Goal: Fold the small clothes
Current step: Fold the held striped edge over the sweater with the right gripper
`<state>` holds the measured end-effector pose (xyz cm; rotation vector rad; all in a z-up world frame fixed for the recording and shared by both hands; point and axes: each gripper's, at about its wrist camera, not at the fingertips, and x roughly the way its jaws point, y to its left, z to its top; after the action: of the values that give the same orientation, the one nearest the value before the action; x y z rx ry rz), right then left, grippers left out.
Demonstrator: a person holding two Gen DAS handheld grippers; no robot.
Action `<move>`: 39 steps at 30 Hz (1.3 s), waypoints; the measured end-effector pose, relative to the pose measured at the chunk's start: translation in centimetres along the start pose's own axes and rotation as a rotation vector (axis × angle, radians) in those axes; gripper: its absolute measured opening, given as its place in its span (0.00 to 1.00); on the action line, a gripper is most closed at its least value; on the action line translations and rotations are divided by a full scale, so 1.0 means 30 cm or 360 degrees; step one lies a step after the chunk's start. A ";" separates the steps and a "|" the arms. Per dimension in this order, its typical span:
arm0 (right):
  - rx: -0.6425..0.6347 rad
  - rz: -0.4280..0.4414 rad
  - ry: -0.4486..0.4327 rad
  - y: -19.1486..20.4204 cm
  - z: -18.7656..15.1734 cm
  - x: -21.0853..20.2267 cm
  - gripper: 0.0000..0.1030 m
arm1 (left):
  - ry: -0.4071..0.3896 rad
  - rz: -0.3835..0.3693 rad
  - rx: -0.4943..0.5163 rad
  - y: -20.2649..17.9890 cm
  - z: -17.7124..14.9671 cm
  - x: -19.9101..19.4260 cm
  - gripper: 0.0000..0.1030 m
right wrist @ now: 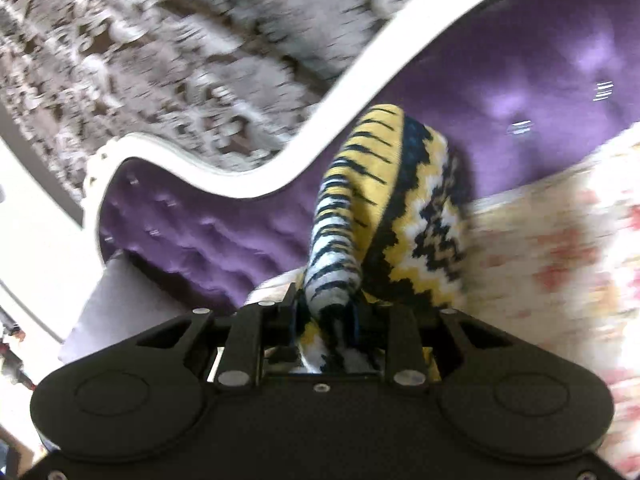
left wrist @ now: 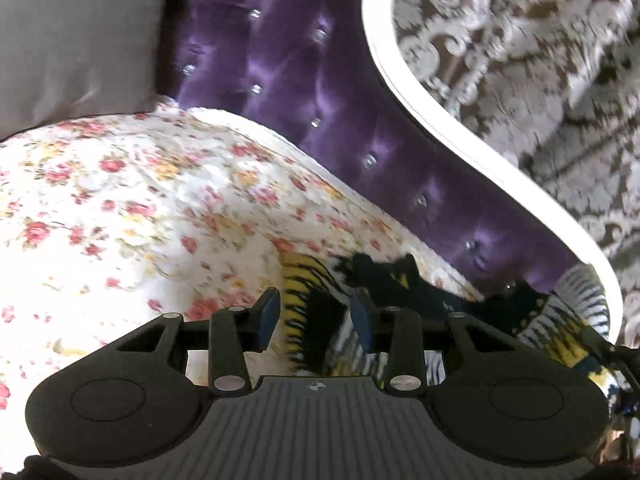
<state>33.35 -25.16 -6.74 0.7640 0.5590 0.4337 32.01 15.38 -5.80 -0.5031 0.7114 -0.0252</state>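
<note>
The knitted garment (right wrist: 384, 208), banded in yellow, white and black zigzags, is bunched into a roll. The right hand-held gripper (right wrist: 326, 320) is clenched on its near end, and its long axis rises away toward the purple tufted sofa back (right wrist: 500, 60). The left hand-held gripper (left wrist: 316, 316) stands released, the garment's fringed edge just beyond its fingers, spread rightward across the floral cover (left wrist: 140, 200).

A home bedroom. A bed takes up most of the view, spread with a floral bedsheet (left wrist: 132, 216) of red and yellow roses. Behind it rises a purple tufted headboard (left wrist: 304, 92) with crystal buttons and a curved white frame (left wrist: 432, 120). A grey pillow (left wrist: 76, 36) leans there, and damask wallpaper (left wrist: 532, 52) covers the wall.
</note>
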 end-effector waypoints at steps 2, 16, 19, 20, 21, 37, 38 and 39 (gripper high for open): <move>0.0009 0.0054 0.0032 0.052 -0.022 0.062 0.34 | -0.0021 0.0000 -0.0025 0.017 0.013 -0.016 0.36; -0.0391 -0.0112 0.0323 0.308 -0.341 0.437 0.34 | -0.0099 0.0043 -0.0064 0.091 0.051 -0.089 0.36; -0.0566 -0.0185 0.0303 0.343 -0.394 0.436 0.39 | -0.0086 0.0051 -0.0057 0.091 0.044 -0.086 0.36; -0.0611 -0.0195 0.0298 0.348 -0.410 0.431 0.41 | -0.0083 0.0055 -0.0046 0.086 0.043 -0.082 0.36; -0.0657 -0.0197 0.0289 0.357 -0.423 0.427 0.44 | -0.0083 0.0058 -0.0032 0.081 0.041 -0.080 0.36; -0.0713 -0.0278 0.0163 0.263 -0.340 0.156 0.59 | -0.0069 -0.0088 0.0467 -0.136 -0.058 -0.062 0.37; -0.0716 -0.0315 0.0165 0.246 -0.345 0.151 0.59 | -0.0036 -0.0077 0.0495 -0.148 -0.073 -0.050 0.37; -0.0730 -0.0351 0.0172 0.230 -0.351 0.142 0.59 | 0.0001 -0.0060 0.0509 -0.154 -0.085 -0.039 0.37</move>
<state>29.03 -12.81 -9.16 0.2374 0.6088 0.3804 30.17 10.43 -4.64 -0.2100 0.6831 -0.1717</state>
